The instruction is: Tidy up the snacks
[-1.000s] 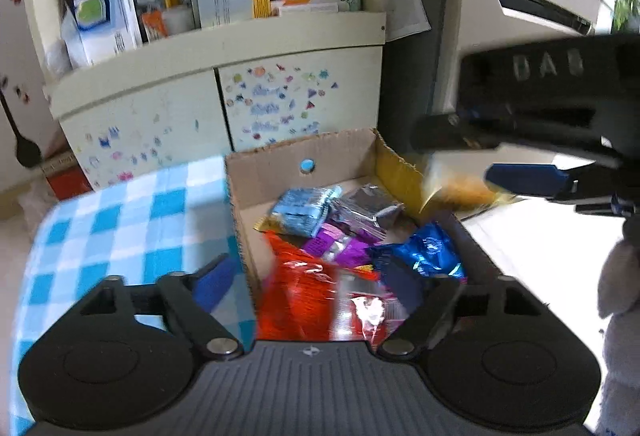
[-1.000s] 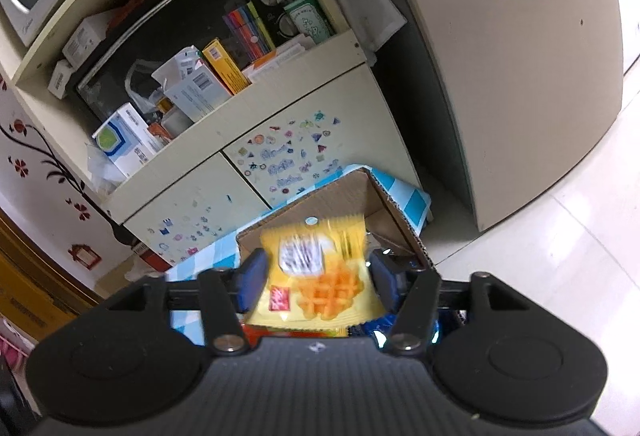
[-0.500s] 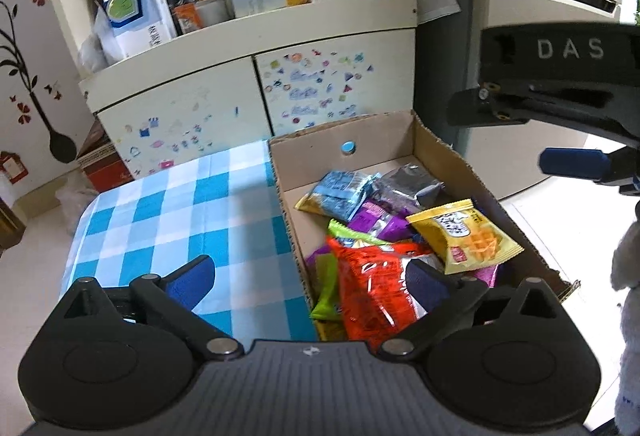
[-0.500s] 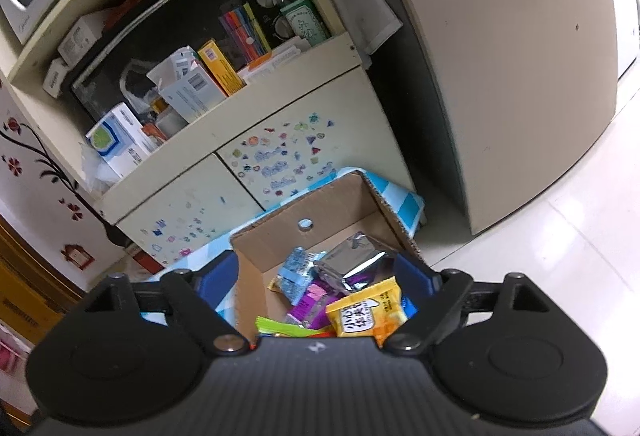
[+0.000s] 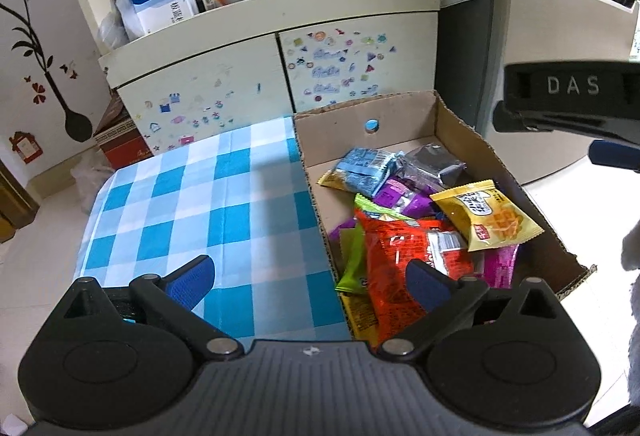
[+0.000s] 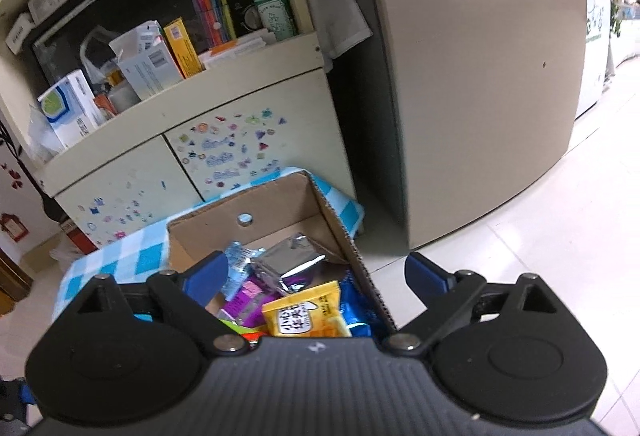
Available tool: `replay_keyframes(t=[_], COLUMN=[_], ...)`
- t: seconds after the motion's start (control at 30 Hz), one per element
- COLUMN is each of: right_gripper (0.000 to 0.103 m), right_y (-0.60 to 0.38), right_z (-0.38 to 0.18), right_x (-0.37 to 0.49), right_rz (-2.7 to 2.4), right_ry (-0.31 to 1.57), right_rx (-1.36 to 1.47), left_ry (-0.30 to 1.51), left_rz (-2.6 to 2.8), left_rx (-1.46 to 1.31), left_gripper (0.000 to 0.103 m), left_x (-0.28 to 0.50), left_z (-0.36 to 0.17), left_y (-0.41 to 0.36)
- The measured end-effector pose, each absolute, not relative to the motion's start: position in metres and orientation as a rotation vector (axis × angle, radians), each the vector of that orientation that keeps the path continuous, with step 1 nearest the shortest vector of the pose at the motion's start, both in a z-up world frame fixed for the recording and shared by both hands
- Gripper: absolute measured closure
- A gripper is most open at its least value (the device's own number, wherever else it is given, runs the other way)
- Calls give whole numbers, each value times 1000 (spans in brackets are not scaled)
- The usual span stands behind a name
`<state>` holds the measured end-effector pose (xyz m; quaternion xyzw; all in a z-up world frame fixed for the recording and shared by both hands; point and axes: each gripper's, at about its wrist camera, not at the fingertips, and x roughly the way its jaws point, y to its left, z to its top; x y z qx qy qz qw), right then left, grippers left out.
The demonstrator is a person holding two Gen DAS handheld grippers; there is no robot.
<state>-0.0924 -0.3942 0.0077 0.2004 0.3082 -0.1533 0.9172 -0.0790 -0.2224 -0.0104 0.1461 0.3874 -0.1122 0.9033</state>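
Behind the corrugated cardboard box, at upper centre of the frame, a cream cabinet with stickered doors carries cartons, and a blue-checked tablecloth lies at left. Crinkled foil snack packets fill the box, a glossy yellow waffle packet uppermost at right. Left gripper stands fully spread, empty; right gripper is opening above the box, nothing held.

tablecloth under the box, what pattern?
Blue-and-white checked tablecloth; clearest in the left wrist view.
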Motion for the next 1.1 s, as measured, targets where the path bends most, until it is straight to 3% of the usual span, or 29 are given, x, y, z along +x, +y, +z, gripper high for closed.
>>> replay_keyframes(t=[0.57, 1.1], right_gripper=[8, 4], right_y=[-383, -383], right_z=[7, 5], right_x=[-87, -87], right_rz=[-344, -351], right_ry=[662, 721], right_rx=[293, 236], left_ry=[800, 940], left_rz=[-162, -87], left_rx=[272, 238], left_gripper=[0, 0], left_x=[-75, -46], left_z=[-1, -4], left_y=[-214, -220])
